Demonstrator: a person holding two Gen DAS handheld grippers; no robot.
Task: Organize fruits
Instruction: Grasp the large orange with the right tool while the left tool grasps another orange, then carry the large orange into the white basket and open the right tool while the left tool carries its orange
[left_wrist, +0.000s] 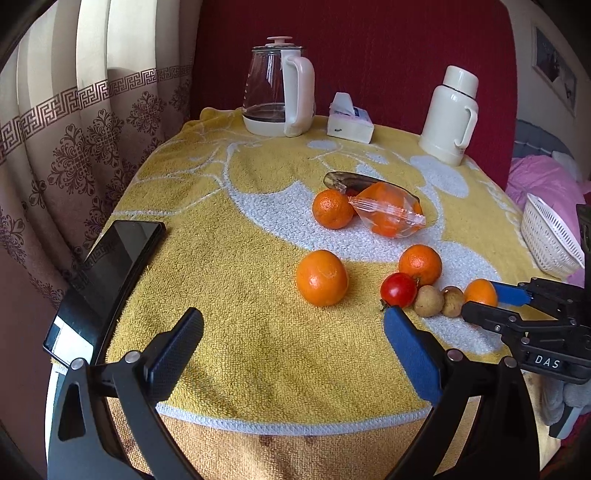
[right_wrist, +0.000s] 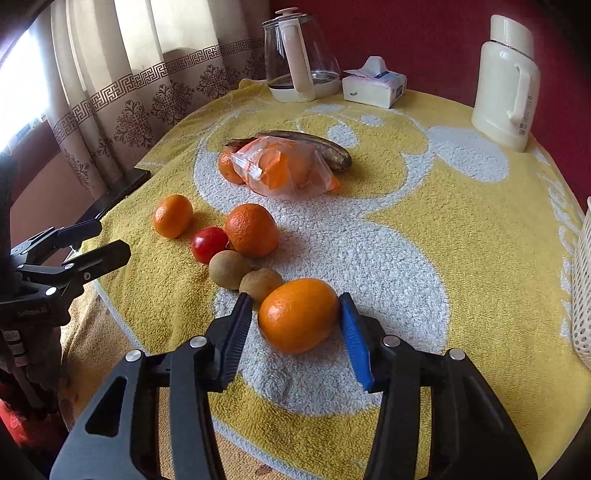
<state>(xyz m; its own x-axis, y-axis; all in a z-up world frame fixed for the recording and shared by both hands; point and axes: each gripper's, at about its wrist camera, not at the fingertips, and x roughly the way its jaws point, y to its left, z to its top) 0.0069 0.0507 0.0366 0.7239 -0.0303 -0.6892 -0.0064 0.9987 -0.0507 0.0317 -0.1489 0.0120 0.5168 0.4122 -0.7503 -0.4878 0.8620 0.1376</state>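
Early stage, by the look of it: no fruit visibly in the white basket (left_wrist: 546, 236) at the right table edge, interior only partly seen. Right gripper (right_wrist: 293, 319) straddling the nearest orange (right_wrist: 297, 314) on the towel (right_wrist: 424, 229), blue finger touching, black finger apparently just short; not lifted. Left gripper (left_wrist: 293, 325) spread wide, holding nothing. Left to sort: three loose oranges, tomato (left_wrist: 398, 289), two brown fruits, bagged orange (left_wrist: 391, 214), blackened banana (left_wrist: 347, 181).

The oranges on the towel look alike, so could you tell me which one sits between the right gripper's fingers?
It is the orange nearest the towel's front edge, beside the two small brown fruits. The right gripper brackets it; the other loose oranges lie farther back.
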